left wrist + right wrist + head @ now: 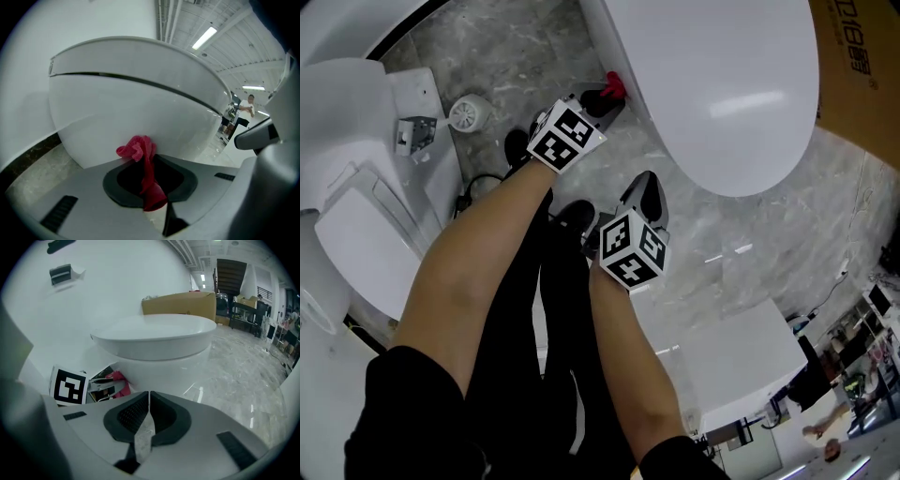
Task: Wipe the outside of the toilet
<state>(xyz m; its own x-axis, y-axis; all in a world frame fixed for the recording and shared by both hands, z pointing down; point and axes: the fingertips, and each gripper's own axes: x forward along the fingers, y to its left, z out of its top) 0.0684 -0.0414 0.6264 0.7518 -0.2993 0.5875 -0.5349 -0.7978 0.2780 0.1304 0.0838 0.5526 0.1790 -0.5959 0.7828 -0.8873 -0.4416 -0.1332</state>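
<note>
My left claw (151, 164) is clamped on a red cloth (140, 152). The cloth's bunched end sticks out past the tips and presses against the lower outside wall of the toilet (131, 103), just above where the bowl meets the grey marble floor (33, 176). My right claw (149, 395) is closed on nothing, its tips meeting in a thin line, and it hangs clear of the toilet, pointing at the bowl's side.

From my head, the toilet (712, 84) is the big white oval ahead of me, cut off by the top edge. The left claw (614, 94) reaches under its rim, so only a scrap of cloth (614, 86) shows there. The right claw (645, 190) sits nearer to me, over the floor (534, 56), apart from the bowl.

The right claw's camera catches the left one low beside the bowl, with the cloth (119, 379) half hidden behind it.

A cardboard box (858, 66) stands behind the toilet. Its dark print is cut off by the frame and I cannot read it.
</note>
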